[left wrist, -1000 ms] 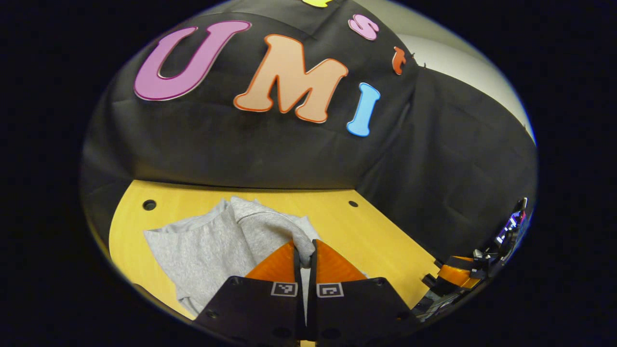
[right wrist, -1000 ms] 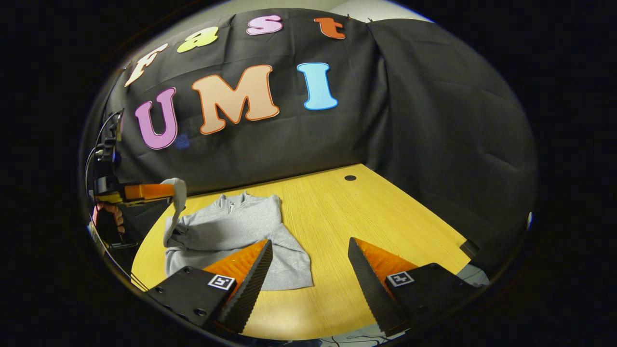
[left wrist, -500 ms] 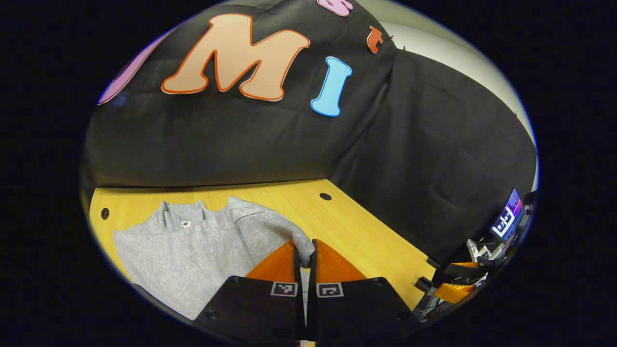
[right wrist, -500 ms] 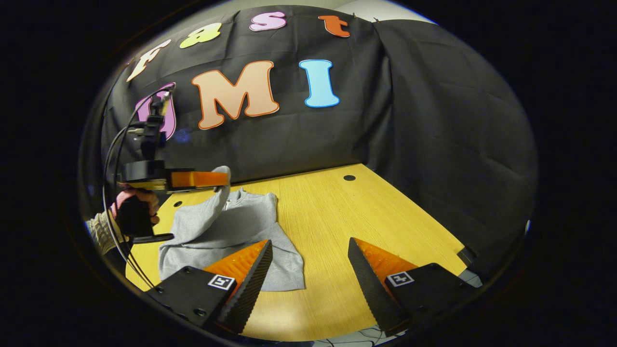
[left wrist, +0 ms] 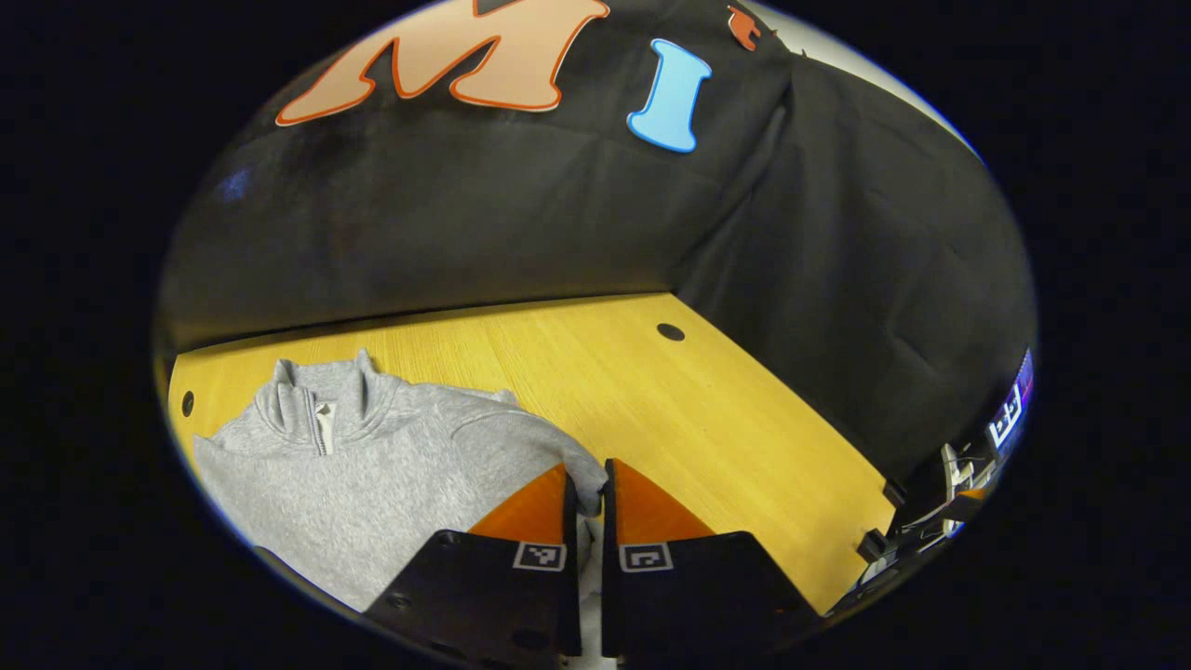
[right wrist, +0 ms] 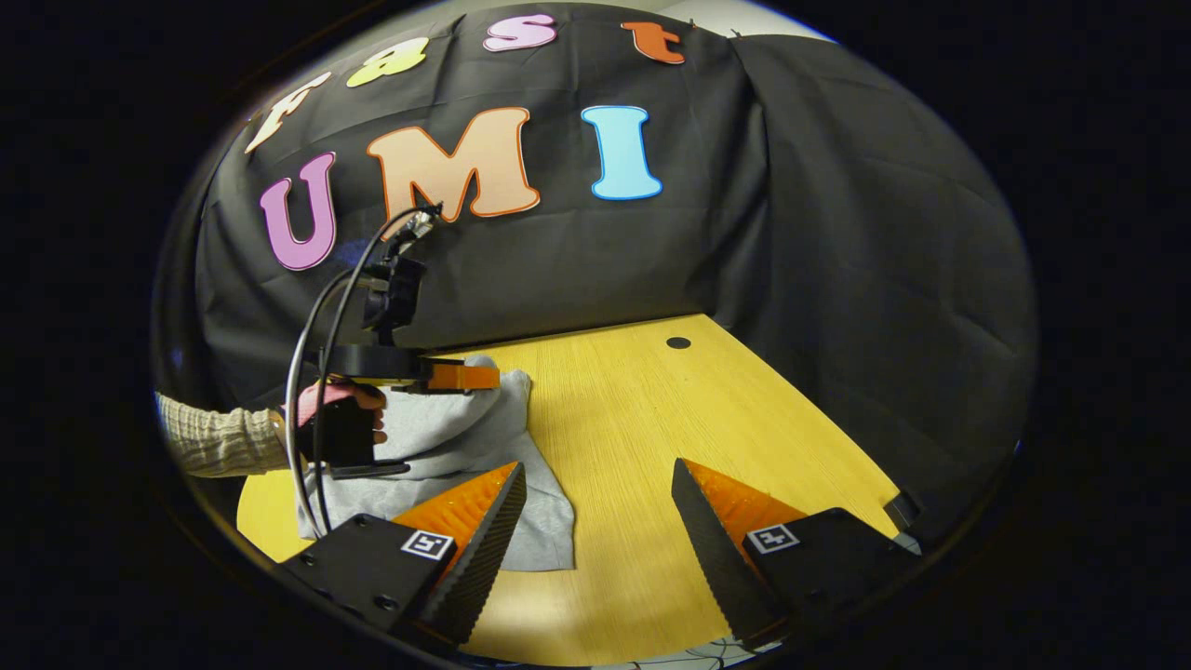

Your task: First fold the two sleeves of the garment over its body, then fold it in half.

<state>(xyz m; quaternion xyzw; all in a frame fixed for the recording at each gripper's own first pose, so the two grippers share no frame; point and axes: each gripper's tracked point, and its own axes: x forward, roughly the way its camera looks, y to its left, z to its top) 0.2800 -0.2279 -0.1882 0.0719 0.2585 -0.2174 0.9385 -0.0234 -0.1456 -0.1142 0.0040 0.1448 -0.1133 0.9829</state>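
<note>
Left gripper view, L to R: grey knit zip-collar sweatshirt [left wrist: 372, 465] flat on yellow wood-grain tabletop [left wrist: 670, 409], collar toward booth's black cloth wall, short zip visible at neck. Left gripper [left wrist: 588, 489] at bottom centre, fingers nearly together, clamped on grey sleeve cuff [left wrist: 586, 475]; cuff bunched between both fingers, sleeve fabric trailing back across sweatshirt body. Round hole [left wrist: 670, 331] in tabletop nr far corner. Right gripper's housing at far R edge, off table corner; too small for detail.

Right gripper view, L to R: knit-sleeved forearm [right wrist: 219, 442] entering at L edge; hand [right wrist: 340, 409] wrapped round left gripper's handle. Left gripper [right wrist: 484, 377] held level above sweatshirt [right wrist: 465, 447], tips over garment's R side, sleeve fabric draped from tips down onto body. Cable looping up from its housing. Sweatshirt lower hem lying just behind right gripper's L finger. Right gripper [right wrist: 600, 521] at bottom, fingers spread wide, nothing between them, bare tabletop [right wrist: 642, 419] in gap. Well apart from sleeve. Round hole [right wrist: 678, 342] nr back wall.
</note>
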